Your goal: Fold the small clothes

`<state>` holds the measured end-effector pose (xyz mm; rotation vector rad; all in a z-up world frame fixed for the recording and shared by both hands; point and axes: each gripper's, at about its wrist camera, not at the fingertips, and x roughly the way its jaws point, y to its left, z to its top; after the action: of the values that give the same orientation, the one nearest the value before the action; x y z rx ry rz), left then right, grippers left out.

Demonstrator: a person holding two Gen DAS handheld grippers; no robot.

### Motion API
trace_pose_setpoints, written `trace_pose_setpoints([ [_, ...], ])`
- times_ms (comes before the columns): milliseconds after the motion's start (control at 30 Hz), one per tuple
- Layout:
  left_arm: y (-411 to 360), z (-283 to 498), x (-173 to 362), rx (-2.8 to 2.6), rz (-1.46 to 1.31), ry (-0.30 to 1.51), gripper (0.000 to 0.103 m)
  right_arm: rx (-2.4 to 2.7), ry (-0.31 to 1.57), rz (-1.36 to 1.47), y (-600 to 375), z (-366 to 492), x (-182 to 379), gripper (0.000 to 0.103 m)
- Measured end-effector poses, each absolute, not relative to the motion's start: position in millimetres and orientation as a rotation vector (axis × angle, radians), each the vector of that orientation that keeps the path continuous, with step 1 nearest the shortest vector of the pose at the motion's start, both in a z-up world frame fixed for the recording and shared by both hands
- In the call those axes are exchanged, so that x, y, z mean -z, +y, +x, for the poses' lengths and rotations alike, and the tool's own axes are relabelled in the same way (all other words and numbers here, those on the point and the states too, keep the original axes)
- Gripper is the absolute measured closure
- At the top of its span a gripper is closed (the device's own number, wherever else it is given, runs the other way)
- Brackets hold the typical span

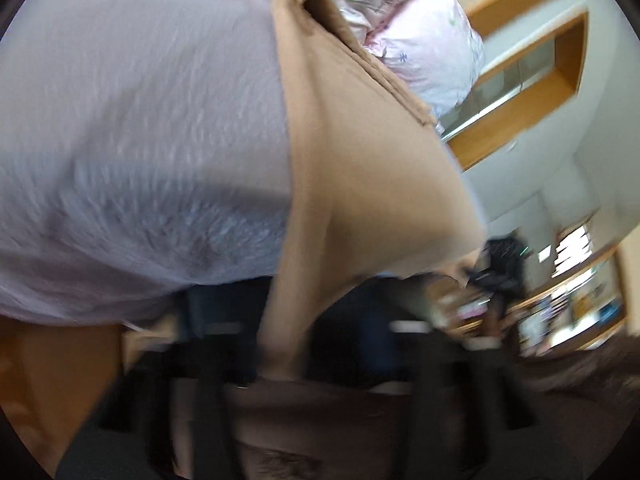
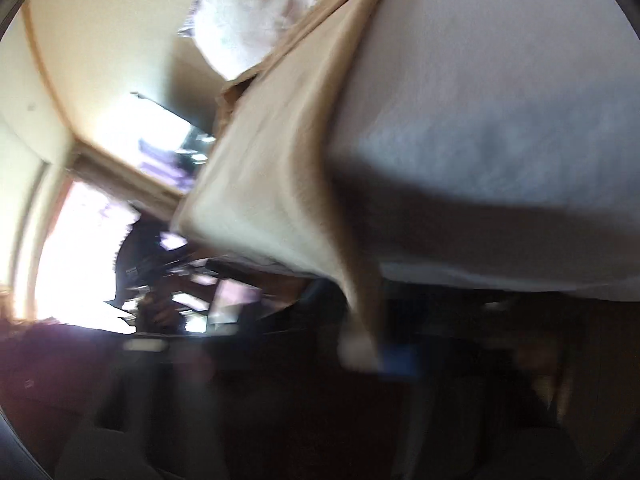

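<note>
I have the tan garment (image 1: 360,184) lifted off the bed (image 1: 132,120), each claw, left (image 1: 280,364) and right (image 2: 364,332), pinching an edge so it hangs flat for folding.

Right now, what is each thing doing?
Tan cloth: lifted, hanging stretched over the bed.
Left gripper: shut on the tan cloth.
Right gripper: too blurry to tell, cloth runs down into it.
Bed sheet: spread out.
Pink quilt: bunched up.
</note>
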<state>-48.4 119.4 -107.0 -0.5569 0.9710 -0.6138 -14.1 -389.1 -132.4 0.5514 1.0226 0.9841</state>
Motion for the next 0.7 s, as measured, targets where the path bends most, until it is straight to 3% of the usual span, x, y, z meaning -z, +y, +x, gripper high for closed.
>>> trace_pose_setpoints([
  [133, 128.6, -58.8, 91.6, 0.695, -0.650, 0.929, 0.098, -1.075, 0.888, 0.538, -392.3, -25.2, 88.5, 0.096],
  [267, 133.9, -60.3, 20.6, 0.768, -0.615, 0.725, 0.098, -1.109, 0.656, 0.479, -397.2, -8.6, 11.3, 0.096],
  [433, 133.2, 29.4, -59.2, 0.670, -0.574, 0.543, 0.097, -0.975, 0.411, 0.386, -387.2, 65.8, -78.7, 0.096],
  [567, 135.3, 133.4, -69.8, 0.534, -0.638, 0.546, 0.097, -0.750, 0.423, 0.392, -362.1, 172.6, -94.4, 0.096],
  [700, 132.8, 237.4, -39.2, 0.394, -0.672, 0.682, 0.098, -0.569, 0.568, 0.435, -352.3, 266.1, -55.2, 0.096],
])
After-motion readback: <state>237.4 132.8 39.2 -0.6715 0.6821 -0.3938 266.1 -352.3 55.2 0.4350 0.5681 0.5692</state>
